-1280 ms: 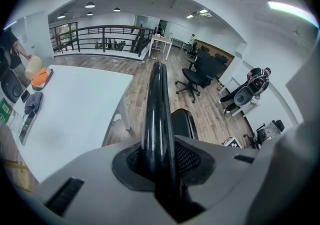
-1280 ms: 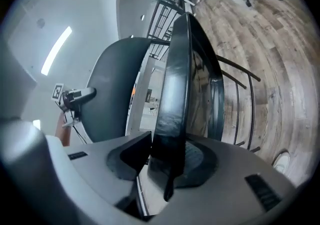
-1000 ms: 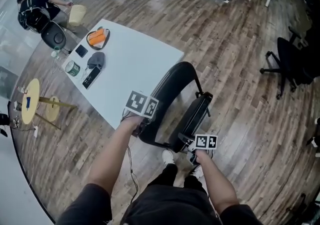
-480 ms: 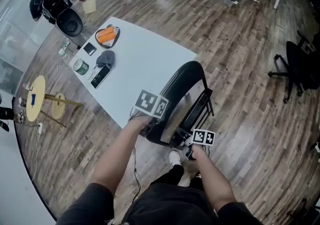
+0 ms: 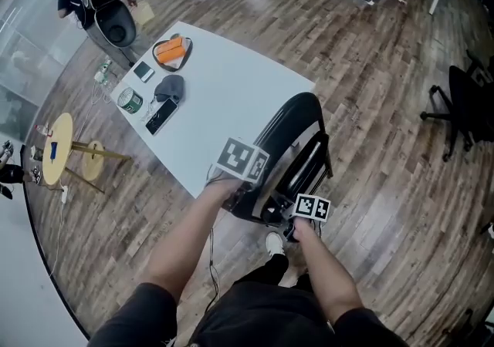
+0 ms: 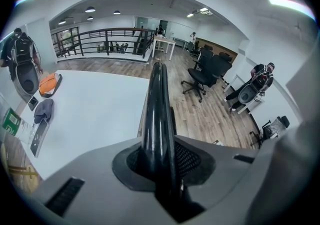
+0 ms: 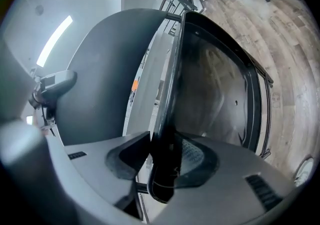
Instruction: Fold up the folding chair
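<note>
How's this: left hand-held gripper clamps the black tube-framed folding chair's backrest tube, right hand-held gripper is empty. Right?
No: the right hand-held gripper isn't empty; the right gripper view shows it clamped on the seat rim of the black tube-framed folding chair. Rest stands.

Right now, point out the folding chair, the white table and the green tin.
folding chair (image 5: pixel 289 122): head view, black backrest.
white table (image 5: pixel 231 87): head view, bare top.
green tin (image 5: pixel 129 100): head view, its top.
</note>
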Available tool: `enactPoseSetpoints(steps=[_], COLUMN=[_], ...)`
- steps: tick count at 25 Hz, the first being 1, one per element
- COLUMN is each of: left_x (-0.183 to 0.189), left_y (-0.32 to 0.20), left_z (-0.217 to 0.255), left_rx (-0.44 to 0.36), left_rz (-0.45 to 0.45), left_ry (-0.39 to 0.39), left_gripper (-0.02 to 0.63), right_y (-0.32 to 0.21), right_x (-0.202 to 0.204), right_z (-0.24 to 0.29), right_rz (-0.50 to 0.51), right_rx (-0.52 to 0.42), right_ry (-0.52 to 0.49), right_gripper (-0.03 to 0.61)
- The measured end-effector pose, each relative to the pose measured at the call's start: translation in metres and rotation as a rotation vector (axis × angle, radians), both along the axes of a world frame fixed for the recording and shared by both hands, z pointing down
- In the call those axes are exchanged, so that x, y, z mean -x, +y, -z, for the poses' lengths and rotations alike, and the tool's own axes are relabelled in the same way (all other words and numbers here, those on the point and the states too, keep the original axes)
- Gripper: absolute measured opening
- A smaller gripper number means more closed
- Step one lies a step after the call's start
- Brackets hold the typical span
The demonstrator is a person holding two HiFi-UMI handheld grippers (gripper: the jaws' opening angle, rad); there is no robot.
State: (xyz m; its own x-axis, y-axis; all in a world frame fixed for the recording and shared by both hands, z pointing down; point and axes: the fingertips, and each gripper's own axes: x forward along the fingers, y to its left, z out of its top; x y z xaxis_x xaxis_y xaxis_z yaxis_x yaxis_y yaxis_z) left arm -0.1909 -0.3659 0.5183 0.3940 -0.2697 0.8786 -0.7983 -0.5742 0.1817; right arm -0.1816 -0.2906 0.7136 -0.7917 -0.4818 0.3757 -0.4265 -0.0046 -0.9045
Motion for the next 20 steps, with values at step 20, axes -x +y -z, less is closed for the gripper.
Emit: enactPoseSetpoints(steps=[20], left_x=[0.057], left_y=[-0.039], left_z=[-0.021], left_rx=[0.011], left_rz=[0.009], left_ry=[0.000], left_gripper=[0.094], right_y=[-0.031], right_x=[0.043], right_z=[-0.016], right_rz=[0.004], right_rx=[0.013], right_ry=[-0.013], right_gripper=[0.169])
